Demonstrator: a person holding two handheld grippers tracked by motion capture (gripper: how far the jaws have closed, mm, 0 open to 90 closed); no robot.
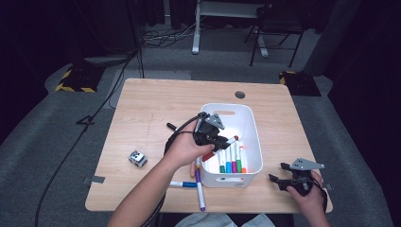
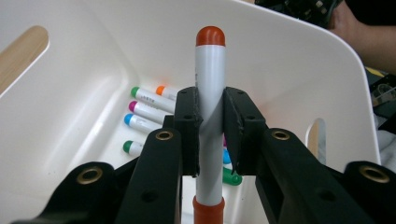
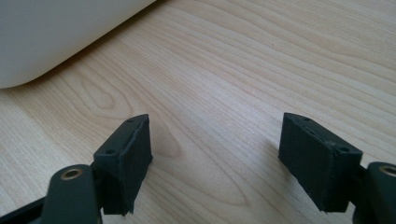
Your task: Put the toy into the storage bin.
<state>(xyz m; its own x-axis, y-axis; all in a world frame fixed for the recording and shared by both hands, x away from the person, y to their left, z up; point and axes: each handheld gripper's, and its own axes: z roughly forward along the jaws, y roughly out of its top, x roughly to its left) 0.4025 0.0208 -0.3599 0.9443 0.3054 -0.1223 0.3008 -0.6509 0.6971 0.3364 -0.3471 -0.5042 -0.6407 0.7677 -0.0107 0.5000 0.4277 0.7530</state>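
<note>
A white bin (image 1: 253,137) stands right of the table's middle, with several coloured markers (image 1: 231,163) lying along its near wall. My left gripper (image 1: 221,142) hovers over the bin's left side, shut on a white marker with red caps (image 1: 220,148). In the left gripper view that red marker (image 2: 210,116) stands upright between the pads, above the bin (image 2: 289,60) and the markers in it (image 2: 144,112). My right gripper (image 1: 280,172) rests near the table's front right corner, open. In its own view the right gripper (image 3: 215,154) has only bare wood between the jaws.
Three loose markers lie at the bin's left front corner: an orange one (image 1: 193,168), a purple one (image 1: 200,189) and a blue one (image 1: 183,184). A black marker (image 1: 171,126) lies left of the bin. A small grey box (image 1: 137,159) sits at the front left. The bin's corner (image 3: 56,32) is beside the right gripper.
</note>
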